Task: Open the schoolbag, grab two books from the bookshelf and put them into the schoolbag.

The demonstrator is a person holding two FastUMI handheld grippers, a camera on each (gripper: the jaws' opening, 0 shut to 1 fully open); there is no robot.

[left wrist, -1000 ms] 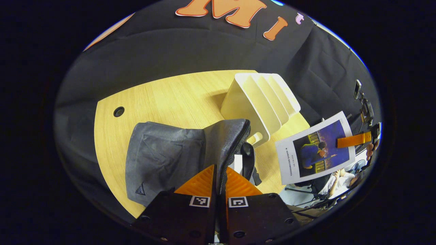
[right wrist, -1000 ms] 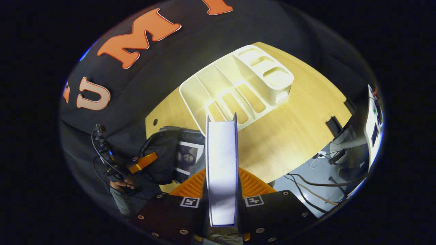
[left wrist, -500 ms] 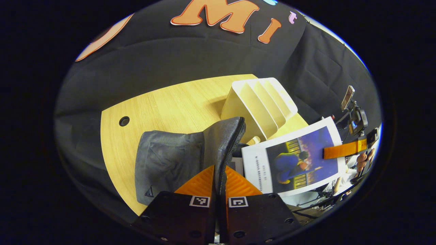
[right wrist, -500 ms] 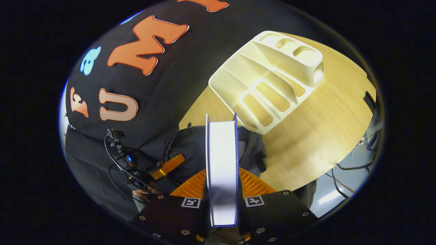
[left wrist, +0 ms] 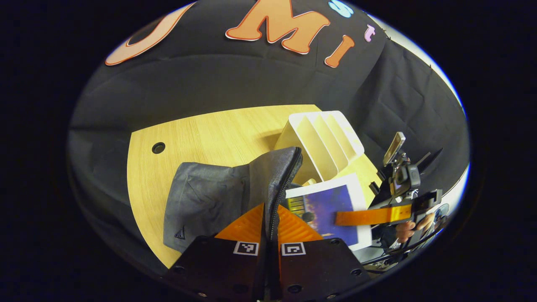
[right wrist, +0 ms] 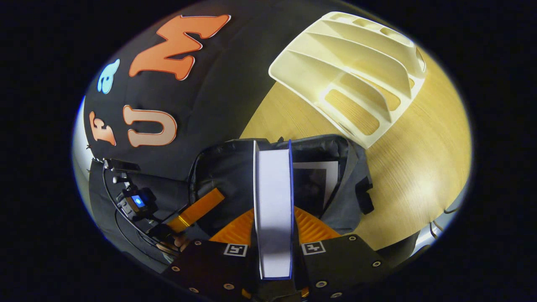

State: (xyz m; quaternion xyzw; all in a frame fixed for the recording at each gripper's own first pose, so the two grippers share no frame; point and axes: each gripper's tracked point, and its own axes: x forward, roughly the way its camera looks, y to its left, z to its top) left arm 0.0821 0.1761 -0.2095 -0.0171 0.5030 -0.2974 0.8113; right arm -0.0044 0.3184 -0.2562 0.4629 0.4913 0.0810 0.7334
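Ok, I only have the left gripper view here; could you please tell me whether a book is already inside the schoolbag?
Observer: Yes. The right gripper view shows a dark-covered book lying inside the open schoolbag.
Operator: Thank you. Are both fingers of the right gripper on the second book?
Observer: Yes. The right gripper is shut on the second book, one finger on each cover, with its page edge facing the camera.
Operator: And is anything left in the bookshelf?
Observer: Seen from above, the slots of the bookshelf look empty.
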